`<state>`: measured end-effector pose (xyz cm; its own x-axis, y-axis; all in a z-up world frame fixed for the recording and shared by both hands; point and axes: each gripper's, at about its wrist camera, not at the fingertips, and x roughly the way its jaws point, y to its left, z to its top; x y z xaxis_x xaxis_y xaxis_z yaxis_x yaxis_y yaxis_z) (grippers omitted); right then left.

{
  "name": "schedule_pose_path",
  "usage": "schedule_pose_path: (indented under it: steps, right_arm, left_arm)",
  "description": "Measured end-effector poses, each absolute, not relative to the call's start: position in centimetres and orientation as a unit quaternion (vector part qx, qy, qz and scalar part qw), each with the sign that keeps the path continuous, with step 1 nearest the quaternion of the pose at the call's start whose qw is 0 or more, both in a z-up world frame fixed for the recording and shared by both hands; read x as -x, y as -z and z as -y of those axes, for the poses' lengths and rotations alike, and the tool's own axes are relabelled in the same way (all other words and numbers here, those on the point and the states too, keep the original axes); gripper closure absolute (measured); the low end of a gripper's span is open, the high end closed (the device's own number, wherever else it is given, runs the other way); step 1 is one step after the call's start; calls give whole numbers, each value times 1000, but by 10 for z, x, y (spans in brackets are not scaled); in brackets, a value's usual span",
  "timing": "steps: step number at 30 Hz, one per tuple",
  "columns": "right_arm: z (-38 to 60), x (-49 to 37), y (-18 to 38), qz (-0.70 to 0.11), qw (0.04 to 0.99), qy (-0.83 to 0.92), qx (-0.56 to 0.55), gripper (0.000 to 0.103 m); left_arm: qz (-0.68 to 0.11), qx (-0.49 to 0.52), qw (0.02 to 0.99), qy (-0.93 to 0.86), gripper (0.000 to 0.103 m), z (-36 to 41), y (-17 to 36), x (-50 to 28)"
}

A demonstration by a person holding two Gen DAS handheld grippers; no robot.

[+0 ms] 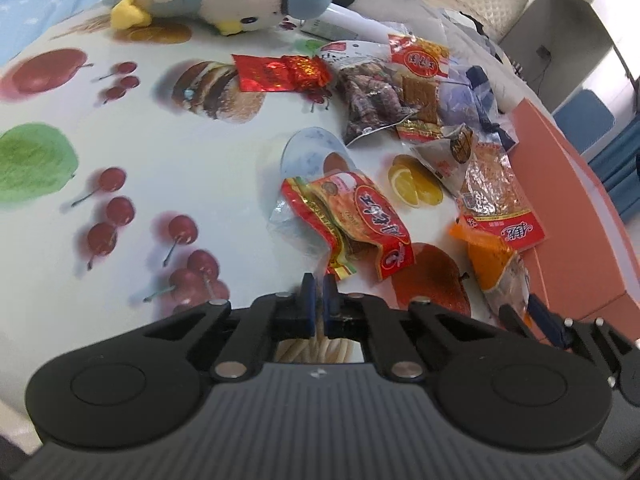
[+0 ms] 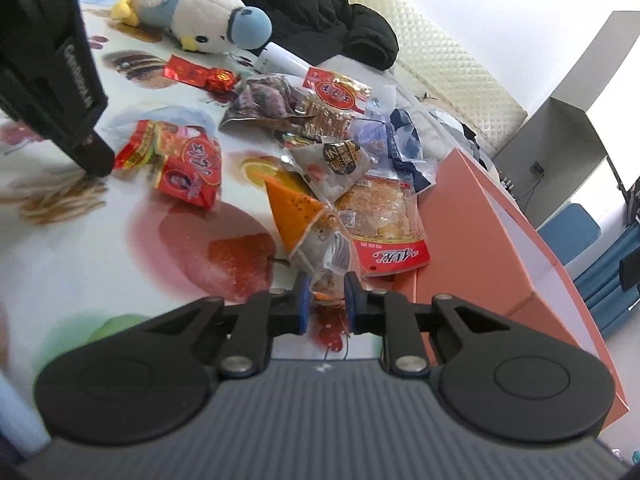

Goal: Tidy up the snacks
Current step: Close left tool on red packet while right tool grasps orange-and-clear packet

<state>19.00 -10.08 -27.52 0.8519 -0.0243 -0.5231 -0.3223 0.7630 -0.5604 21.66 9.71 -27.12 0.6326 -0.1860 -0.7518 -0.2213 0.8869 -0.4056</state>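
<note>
Several snack packets lie on a fruit-print tablecloth (image 1: 160, 160). My left gripper (image 1: 319, 280) is shut and empty, just in front of a crumpled red packet (image 1: 352, 220). In the right wrist view it (image 2: 96, 160) sits left of that red packet (image 2: 180, 164). My right gripper (image 2: 328, 280) is shut on the near end of an orange-and-clear snack packet (image 2: 308, 220), which also shows in the left wrist view (image 1: 496, 268). Behind it lie a red-and-clear packet (image 2: 384, 224) and a pile of further packets (image 2: 304, 108).
An orange box (image 2: 480, 232) stands open at the right, next to the packets. A plush bird (image 2: 192, 16) lies at the far side, with black clothing (image 2: 320, 8) behind it. A blue chair (image 2: 568, 232) is beyond the box.
</note>
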Motion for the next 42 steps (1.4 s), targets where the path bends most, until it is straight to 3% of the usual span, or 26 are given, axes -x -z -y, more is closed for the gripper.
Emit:
schedule_pose_path:
  steps: [19, 23, 25, 27, 28, 30, 31, 38, 42]
  right_arm:
    - [104, -101, 244, -288, 891, -152, 317, 82]
    - [105, -96, 242, -293, 896, -172, 287, 76]
    - [107, -96, 243, -298, 897, -186, 269, 69]
    - [110, -95, 244, -303, 899, -193, 249, 49]
    - [112, -95, 244, -305, 900, -197, 240, 44]
    - [116, -94, 243, -304, 906, -196, 220, 24]
    - [118, -93, 243, -300, 909, -193, 215, 20]
    - [131, -112, 240, -292, 908, -222, 204, 18]
    - [131, -123, 238, -284, 898, -258, 216, 18]
  left_arm:
    - [-451, 253, 855, 29, 100, -118, 238, -111]
    - [-464, 252, 849, 24, 97, -117, 244, -104]
    - [-473, 247, 845, 30, 84, -116, 246, -104]
    - [-474, 237, 848, 34, 45, -113, 243, -104]
    - [-467, 229, 853, 34, 40, -113, 241, -102]
    - [-460, 210, 862, 39, 36, -111, 235, -102]
    - [-458, 199, 865, 44, 36, -110, 232, -104]
    - [-438, 102, 889, 83, 7, -103, 216, -124]
    - [-448, 22, 888, 101, 5, -94, 221, -143]
